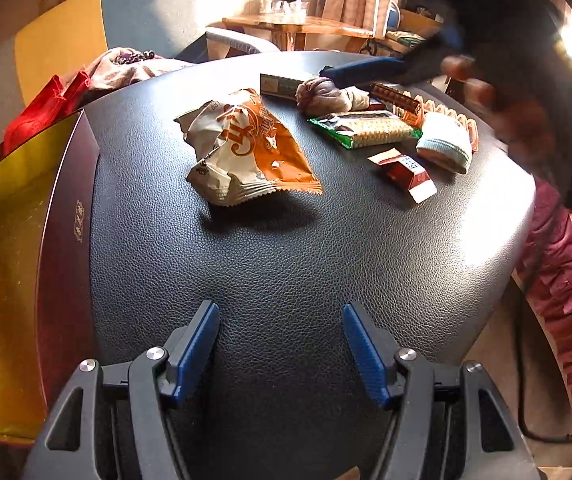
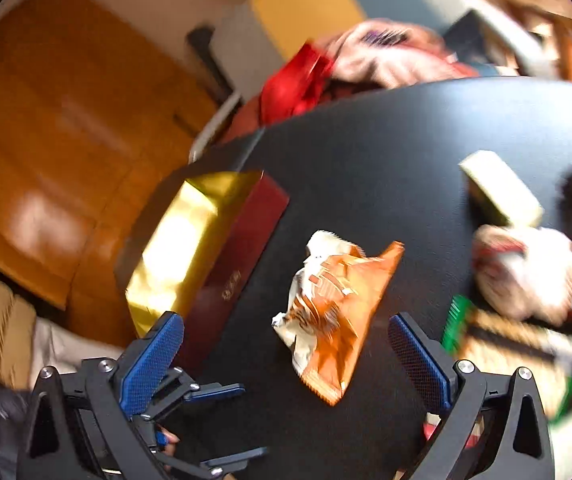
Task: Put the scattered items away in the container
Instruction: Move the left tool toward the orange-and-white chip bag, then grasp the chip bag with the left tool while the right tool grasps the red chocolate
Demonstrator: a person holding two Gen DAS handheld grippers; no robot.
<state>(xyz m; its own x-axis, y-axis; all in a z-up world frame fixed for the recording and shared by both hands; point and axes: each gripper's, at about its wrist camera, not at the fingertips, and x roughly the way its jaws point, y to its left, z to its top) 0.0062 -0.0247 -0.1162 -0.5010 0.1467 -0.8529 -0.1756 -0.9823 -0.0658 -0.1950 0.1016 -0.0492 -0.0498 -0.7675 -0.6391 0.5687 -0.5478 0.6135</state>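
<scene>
The box [image 1: 25, 240] sits open at the worktop's [image 1: 286, 248] left edge. The orange wrapper [image 2: 334, 316] lies right of it, between the right gripper's [image 2: 286, 360] parted fingers, long axis running away from them. The left gripper [image 1: 281, 356], fingers apart, hangs well short. Other snacks [image 1: 370, 128] crowd the far right.

On my desk [image 1: 286, 248], the open box [image 1: 25, 216] sits at the left edge. The crumpled snack bag [image 1: 245, 148] lies mid-desk, right of it; the biscuit pack [image 1: 370, 130] and rolled sock [image 1: 444, 142] lie farther right.
</scene>
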